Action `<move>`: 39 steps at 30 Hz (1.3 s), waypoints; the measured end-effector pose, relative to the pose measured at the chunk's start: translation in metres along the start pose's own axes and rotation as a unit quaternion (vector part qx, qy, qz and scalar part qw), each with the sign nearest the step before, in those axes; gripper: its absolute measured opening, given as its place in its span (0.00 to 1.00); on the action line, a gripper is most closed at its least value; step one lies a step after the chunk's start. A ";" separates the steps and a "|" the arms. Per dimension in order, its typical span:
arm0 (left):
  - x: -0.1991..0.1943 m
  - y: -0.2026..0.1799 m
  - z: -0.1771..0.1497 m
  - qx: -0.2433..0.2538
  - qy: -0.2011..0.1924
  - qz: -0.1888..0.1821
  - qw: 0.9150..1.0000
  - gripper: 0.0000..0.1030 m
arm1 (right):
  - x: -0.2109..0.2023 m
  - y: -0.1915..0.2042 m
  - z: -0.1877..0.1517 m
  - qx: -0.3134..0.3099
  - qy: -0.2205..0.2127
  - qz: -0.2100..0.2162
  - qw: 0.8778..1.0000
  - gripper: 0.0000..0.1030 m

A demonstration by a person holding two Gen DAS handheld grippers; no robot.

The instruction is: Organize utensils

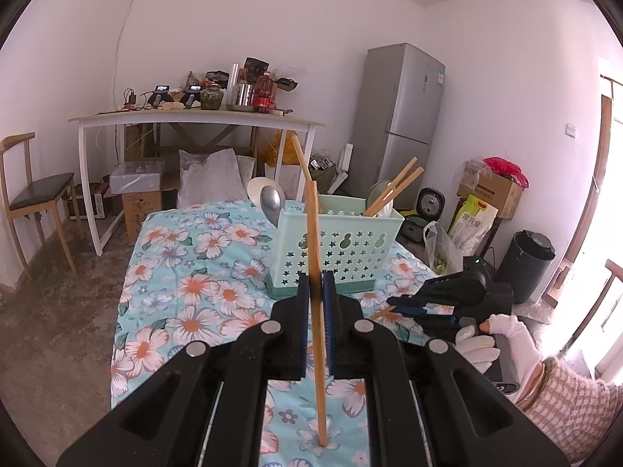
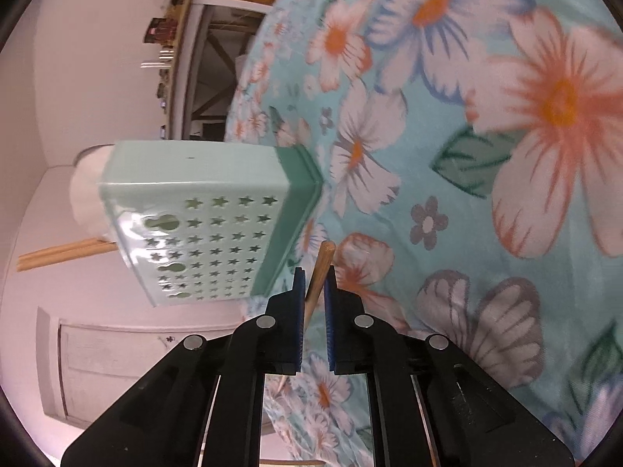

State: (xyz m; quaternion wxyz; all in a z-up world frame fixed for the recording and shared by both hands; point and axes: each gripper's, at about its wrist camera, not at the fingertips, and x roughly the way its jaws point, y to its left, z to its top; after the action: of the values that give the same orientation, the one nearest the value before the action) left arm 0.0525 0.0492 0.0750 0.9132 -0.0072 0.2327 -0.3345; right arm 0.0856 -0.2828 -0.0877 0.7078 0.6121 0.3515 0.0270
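A mint-green perforated utensil basket (image 1: 338, 248) stands on the floral tablecloth (image 1: 202, 295); it holds a metal spoon (image 1: 272, 199), a white spoon and chopsticks (image 1: 395, 190). My left gripper (image 1: 316, 284) is shut on a wooden chopstick (image 1: 314, 257), held upright with its lower end touching the cloth, just in front of the basket. My right gripper (image 1: 420, 305) shows at the right, low over the cloth. In the right wrist view, rolled sideways, my right gripper (image 2: 314, 276) is shut on another chopstick (image 2: 321, 268) beside the basket (image 2: 202, 218).
The table's left edge drops to a concrete floor (image 1: 58, 311). Behind are a white table with clutter (image 1: 194, 116), a wooden chair (image 1: 35, 194), boxes, a fridge (image 1: 401, 116) and bags at right. A gloved hand (image 1: 490, 338) holds the right gripper.
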 end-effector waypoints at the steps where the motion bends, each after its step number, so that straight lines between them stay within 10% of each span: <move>1: 0.000 -0.001 0.000 0.003 0.001 0.001 1.000 0.06 | -0.005 0.003 0.000 -0.009 -0.003 0.004 1.000 0.07; 12: 0.006 -0.019 0.003 0.030 0.006 0.009 0.999 0.06 | -0.074 0.062 -0.013 -0.180 -0.076 -0.002 0.981 0.05; 30: -0.007 -0.044 -0.001 0.127 0.039 0.060 0.989 0.08 | -0.106 0.135 -0.097 -0.465 -0.158 -0.087 0.867 0.07; 39: -0.021 -0.043 -0.001 0.129 0.049 0.073 0.988 0.08 | -0.111 0.132 -0.101 -0.479 -0.148 -0.079 0.861 0.07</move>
State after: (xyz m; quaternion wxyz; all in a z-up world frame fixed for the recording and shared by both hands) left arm 0.0114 0.0289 0.0900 0.9158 0.1444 0.2323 -0.2942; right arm 0.0001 -0.2160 0.0805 0.9573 0.1642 0.2337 0.0456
